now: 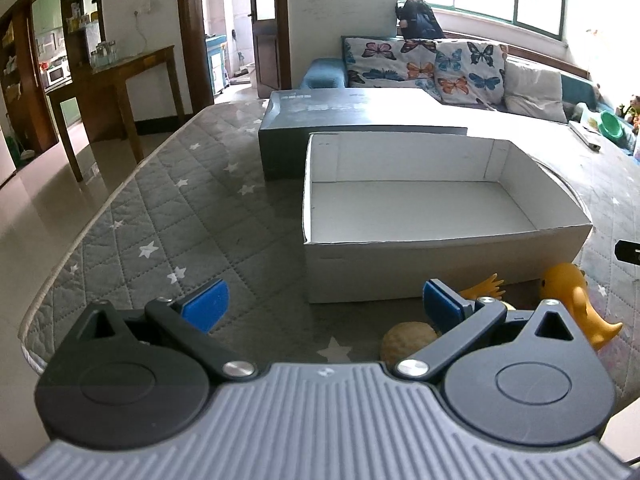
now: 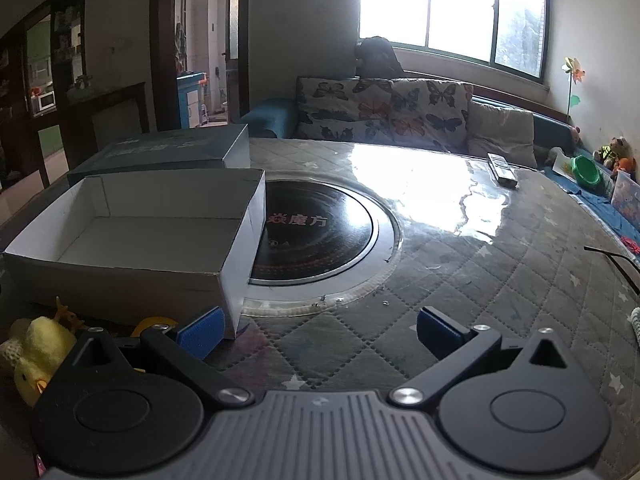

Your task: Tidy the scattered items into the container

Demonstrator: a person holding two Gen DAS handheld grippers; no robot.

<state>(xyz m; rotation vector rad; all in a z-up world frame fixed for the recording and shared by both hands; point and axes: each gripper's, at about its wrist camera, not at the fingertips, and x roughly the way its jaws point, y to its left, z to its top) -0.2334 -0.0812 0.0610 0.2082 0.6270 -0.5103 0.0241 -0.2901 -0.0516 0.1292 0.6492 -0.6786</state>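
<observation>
The table's left edge [image 1: 100, 208], piped in pale trim, curves away under a grey quilted star-print cover [image 1: 192, 216], and the stretch between that edge and the open white cardboard box [image 1: 440, 276] is bare cloth. The left gripper [image 1: 324, 308] hovers over the near edge with its blue-padded jaws wide apart, nothing between them. Behind the white box, touching its far wall, sits a dark grey printed carton [image 1: 280, 136] toward the far left corner. The white box holds nothing. Just before its near wall lie the scattered items: a round tan ball [image 1: 404, 340], an orange webbed toy foot [image 1: 480, 286], and an orange rubber dinosaur-like toy [image 1: 576, 300], all close to the near edge. From the right wrist camera, a fluffy yellow plush chick [image 2: 36, 356] lies at the same spot. The right gripper [image 2: 320, 332] is also spread wide and empty, over open quilt right of the box. The box's right end overlaps a round black inset cooktop [image 2: 320, 232]; past it a glossy clear sheet [image 2: 440, 200] and a remote control [image 2: 502, 170] near the far edge. Beyond stand a butterfly-print sofa [image 1: 424, 66] and a window [image 2: 452, 8].
</observation>
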